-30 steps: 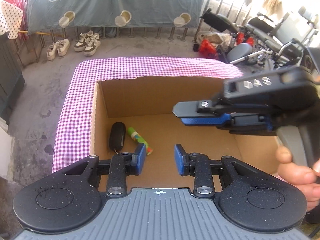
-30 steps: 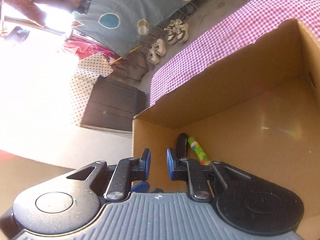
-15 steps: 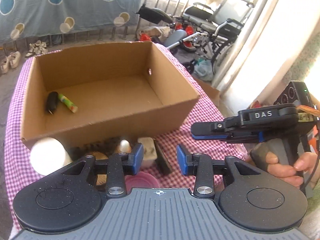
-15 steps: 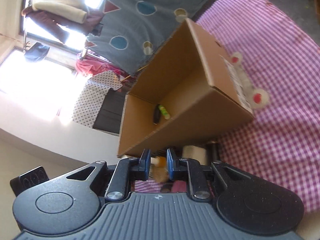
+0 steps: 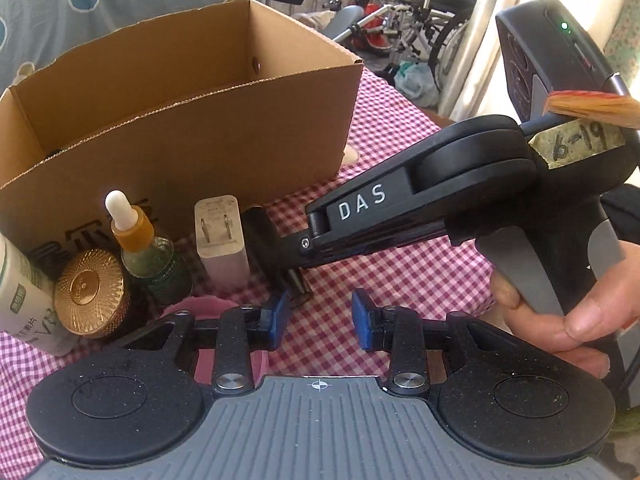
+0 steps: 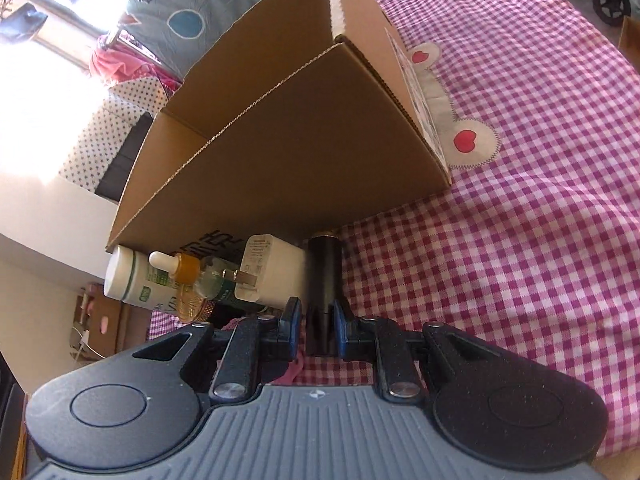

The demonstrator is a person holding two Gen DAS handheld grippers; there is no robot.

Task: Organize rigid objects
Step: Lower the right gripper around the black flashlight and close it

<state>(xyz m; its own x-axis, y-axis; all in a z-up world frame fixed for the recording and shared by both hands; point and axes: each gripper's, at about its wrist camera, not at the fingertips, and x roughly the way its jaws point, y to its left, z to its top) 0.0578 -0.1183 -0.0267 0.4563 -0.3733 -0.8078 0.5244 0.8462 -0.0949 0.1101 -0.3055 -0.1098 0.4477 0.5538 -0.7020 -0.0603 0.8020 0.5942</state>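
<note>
A cardboard box [image 5: 180, 128] stands on the pink checked cloth. In front of it stand a white bottle [image 5: 24, 300], a gold-lidded jar [image 5: 90, 292], a dropper bottle [image 5: 148, 248] and a white charger plug [image 5: 220, 236]. A black cylinder [image 6: 323, 276] lies on the cloth next to the charger. My right gripper [image 6: 314, 324] has its blue pads on either side of the cylinder's near end; it also shows in the left wrist view [image 5: 296, 256]. Whether the pads press on it I cannot tell. My left gripper [image 5: 318, 318] is open and empty, low over the cloth.
A pink object [image 5: 192, 308] lies on the cloth under my left gripper. A wheelchair [image 5: 420, 4] and clutter stand on the floor past the table's far right. Checked cloth [image 6: 520, 200] stretches to the right of the box.
Both grippers have pulled back out of the box and come down to the row of objects in front of it. My right gripper now brackets the black cylinder.
</note>
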